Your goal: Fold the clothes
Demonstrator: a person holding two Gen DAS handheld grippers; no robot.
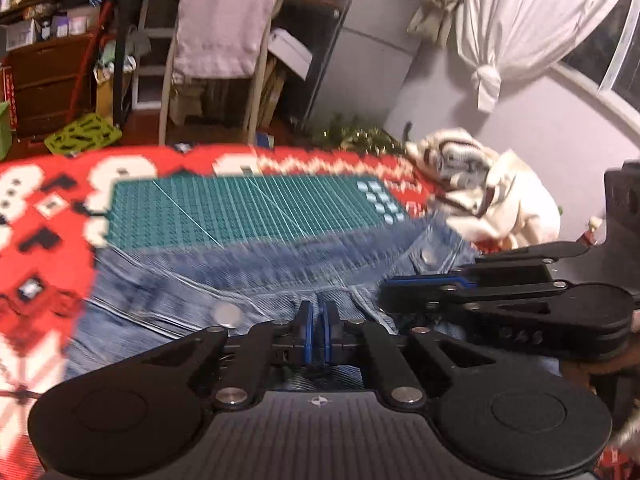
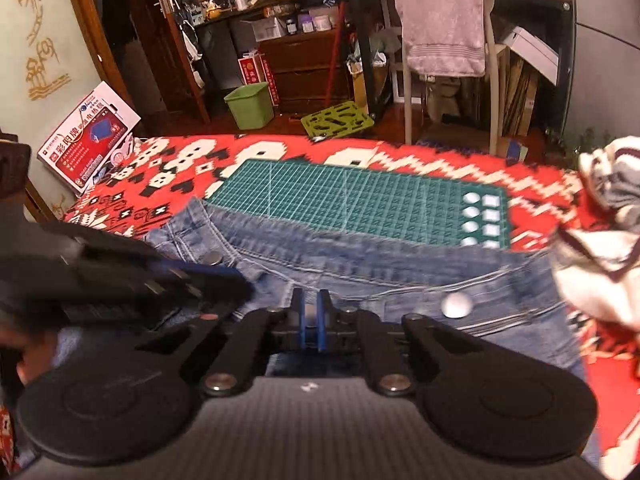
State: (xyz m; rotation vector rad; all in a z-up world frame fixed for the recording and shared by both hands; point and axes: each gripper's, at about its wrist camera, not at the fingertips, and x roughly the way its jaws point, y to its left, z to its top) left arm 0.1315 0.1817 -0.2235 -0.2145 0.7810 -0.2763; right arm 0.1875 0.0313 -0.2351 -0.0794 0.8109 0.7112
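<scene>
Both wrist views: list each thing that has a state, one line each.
left gripper: shut on denim garment.
right gripper: shut on denim garment.
denim garment: crumpled, partly over the cutting mat.
cutting mat: flat on the red blanket.
striped garment: heaped, unfolded.
towel: draped over the chair.

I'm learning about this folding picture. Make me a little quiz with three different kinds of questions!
1. True or false: the denim garment lies partly over the green cutting mat.
2. What hangs on the chair behind the bed? A) a pink towel B) a yellow raincoat C) a black bag
3. Fill in: both the left gripper and the right gripper have ____ pads, closed on denim.

Key: 1 true. 2 A, the pink towel. 3 blue.
</scene>
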